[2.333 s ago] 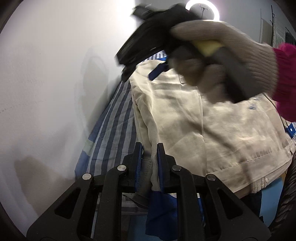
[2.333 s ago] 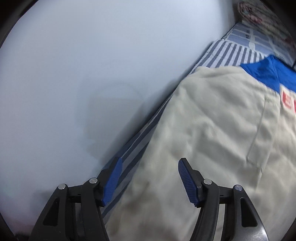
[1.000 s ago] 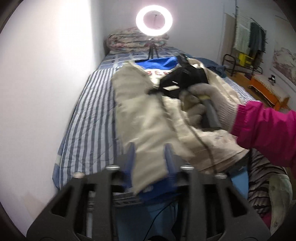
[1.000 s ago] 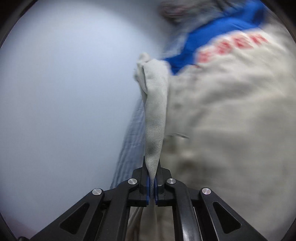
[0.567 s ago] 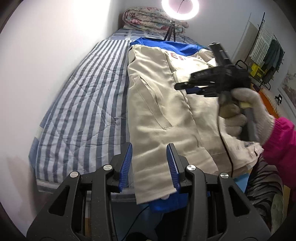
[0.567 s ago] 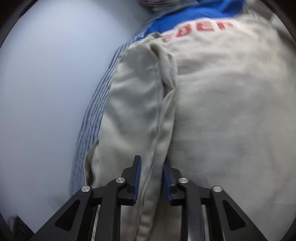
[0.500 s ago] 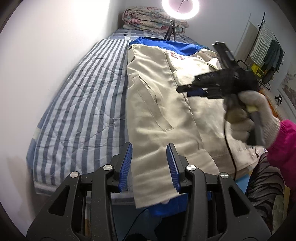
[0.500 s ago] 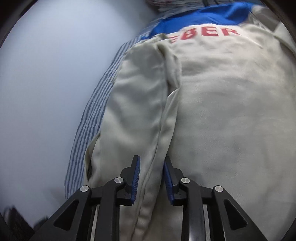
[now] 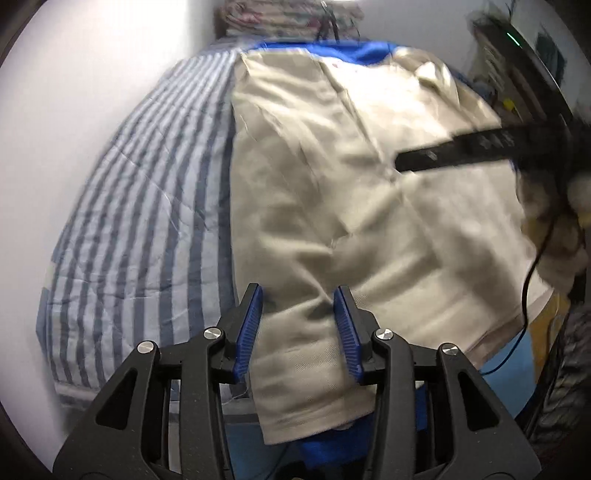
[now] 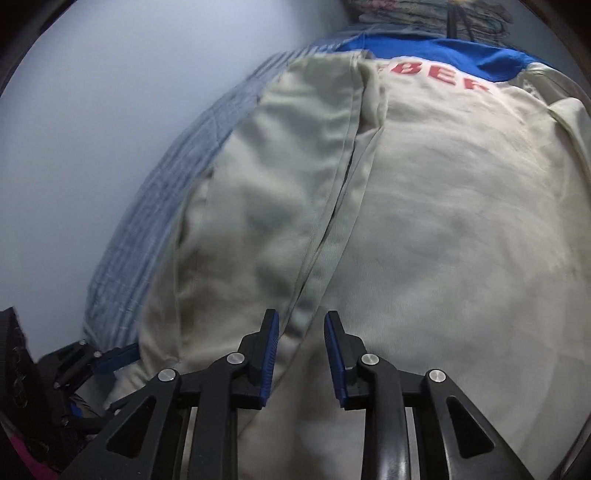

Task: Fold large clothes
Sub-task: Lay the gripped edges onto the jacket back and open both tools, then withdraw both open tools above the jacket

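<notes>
Jacket (image 9: 332,206): beige, with a blue yoke and red letters at the far end; it lies flat along the bed, on the half away from the wall, one side panel folded lengthwise over the body.
Jacket's fold edge (image 10: 332,206): a long seam-like ridge down the middle of the jacket, from the red letters to the near hem.
Jacket's wall-side edge: straight, parallel to the bed's stripes; a broad strip of bare cover lies between it and the wall.
Jacket's near hem: reaches the foot of the bed and hangs a little over it, with blue fabric showing under it.
Bed (image 9: 147,206): blue-and-white striped cover, pushed against the white wall (image 9: 92,74) beside the jacket; folded bedding (image 9: 288,18) is piled beyond the jacket's blue yoke.
Left tongs (image 9: 297,334): above the jacket's near hem, close to its wall-side corner; the jaws stand apart and the pads do not press the cloth, which lies below them.
Right tongs (image 10: 301,354): over the jacket's fold edge; the jaws have just been opening from a pinch, then eased slightly in, and now stand apart with the ridge running between them, not squeezed.
Right hand (image 9: 554,229): in a light knit glove, above the jacket's edge away from the wall.
Room to move: open bedcover on the jacket's wall side; the opposite side is blurred.
</notes>
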Demonstrator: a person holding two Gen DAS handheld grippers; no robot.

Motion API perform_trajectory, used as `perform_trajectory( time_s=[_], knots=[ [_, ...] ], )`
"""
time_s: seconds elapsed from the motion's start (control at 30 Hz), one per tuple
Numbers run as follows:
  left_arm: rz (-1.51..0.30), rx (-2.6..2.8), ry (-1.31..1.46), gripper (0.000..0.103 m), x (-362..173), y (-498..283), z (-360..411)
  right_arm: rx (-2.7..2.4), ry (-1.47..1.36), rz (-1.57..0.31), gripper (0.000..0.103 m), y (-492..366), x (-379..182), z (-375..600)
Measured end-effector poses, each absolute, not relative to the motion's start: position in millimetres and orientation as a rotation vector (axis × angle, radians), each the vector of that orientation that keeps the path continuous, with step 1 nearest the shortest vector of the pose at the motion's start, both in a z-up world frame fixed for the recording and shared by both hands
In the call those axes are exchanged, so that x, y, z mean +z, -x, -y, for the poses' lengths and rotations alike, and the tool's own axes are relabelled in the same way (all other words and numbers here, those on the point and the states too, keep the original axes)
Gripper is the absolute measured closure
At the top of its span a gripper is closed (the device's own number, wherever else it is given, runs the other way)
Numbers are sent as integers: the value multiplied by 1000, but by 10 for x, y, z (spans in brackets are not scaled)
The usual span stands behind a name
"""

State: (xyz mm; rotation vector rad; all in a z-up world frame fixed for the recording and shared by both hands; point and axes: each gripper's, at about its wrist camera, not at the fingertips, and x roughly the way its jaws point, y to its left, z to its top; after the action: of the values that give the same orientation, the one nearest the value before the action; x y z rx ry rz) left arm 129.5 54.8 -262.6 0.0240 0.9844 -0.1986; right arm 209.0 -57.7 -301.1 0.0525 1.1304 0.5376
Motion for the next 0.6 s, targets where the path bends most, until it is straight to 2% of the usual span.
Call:
perform_trajectory(
  time_s=[0.17, 0.27, 0.37, 0.43, 0.5, 0.6],
  knots=[
    [-870, -234, -2, 62, -2156, -1252, -392, 482, -66, -976, 56, -1789, -2571, 1011],
    [-836, -299, -11, 62, -1922, -1321, -176, 436, -77, -921, 53, -1650, -2356, 1345],
    [-813, -355, 8, 48, -1730, -1424, 61, 386, -83, -891, 52, -1501, -2177, 1764],
    [-814, -398, 35, 44, -1644, -1488, 201, 349, -90, -882, 44, -1449, -2122, 2027],
    [-823, -429, 52, 44, -1574, -1556, 361, 288, -101, -870, 29, -1396, -2043, 2295],
    [-818, -451, 52, 44, -1503, -1642, 555, 218, -117, -847, 29, -1328, -1971, 2638]
  ],
)
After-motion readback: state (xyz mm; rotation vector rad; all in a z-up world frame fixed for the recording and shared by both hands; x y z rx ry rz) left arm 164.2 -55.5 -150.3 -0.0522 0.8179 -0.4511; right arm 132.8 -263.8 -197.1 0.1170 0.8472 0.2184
